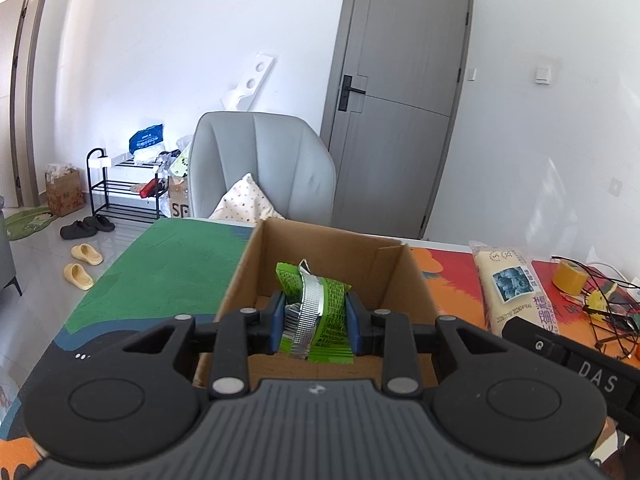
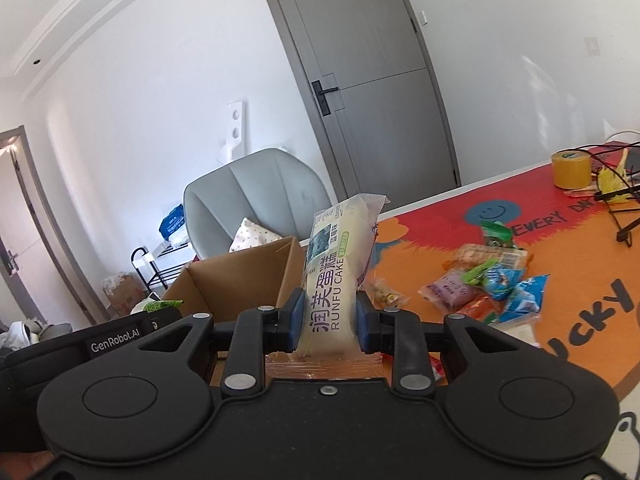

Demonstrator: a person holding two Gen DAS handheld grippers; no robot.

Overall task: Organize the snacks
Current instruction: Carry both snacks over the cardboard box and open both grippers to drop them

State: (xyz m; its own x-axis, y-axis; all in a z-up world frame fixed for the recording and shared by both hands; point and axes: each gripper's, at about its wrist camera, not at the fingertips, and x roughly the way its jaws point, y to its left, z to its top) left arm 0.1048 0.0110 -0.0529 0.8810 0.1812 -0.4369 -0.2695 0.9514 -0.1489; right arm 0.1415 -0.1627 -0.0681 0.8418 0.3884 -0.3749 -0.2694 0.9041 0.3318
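My left gripper (image 1: 315, 322) is shut on a green snack packet (image 1: 320, 312) with a silver seam, held over the open cardboard box (image 1: 396, 276). In the right wrist view my right gripper (image 2: 328, 322) is shut on a pale cake packet (image 2: 336, 276) that stands upright between the blue pads, just right of the same box (image 2: 236, 284). That cake packet (image 1: 508, 284) also shows at the right of the left wrist view. A pile of several loose snack packets (image 2: 488, 280) lies on the orange mat to the right.
A colourful mat (image 1: 168, 268) covers the table. A yellow tape roll (image 2: 570, 170) and tangled black cables (image 2: 620, 196) sit at the far right. Behind the table stand a grey armchair (image 1: 260, 160), a grey door (image 1: 400, 100) and a black shoe rack (image 1: 124, 188).
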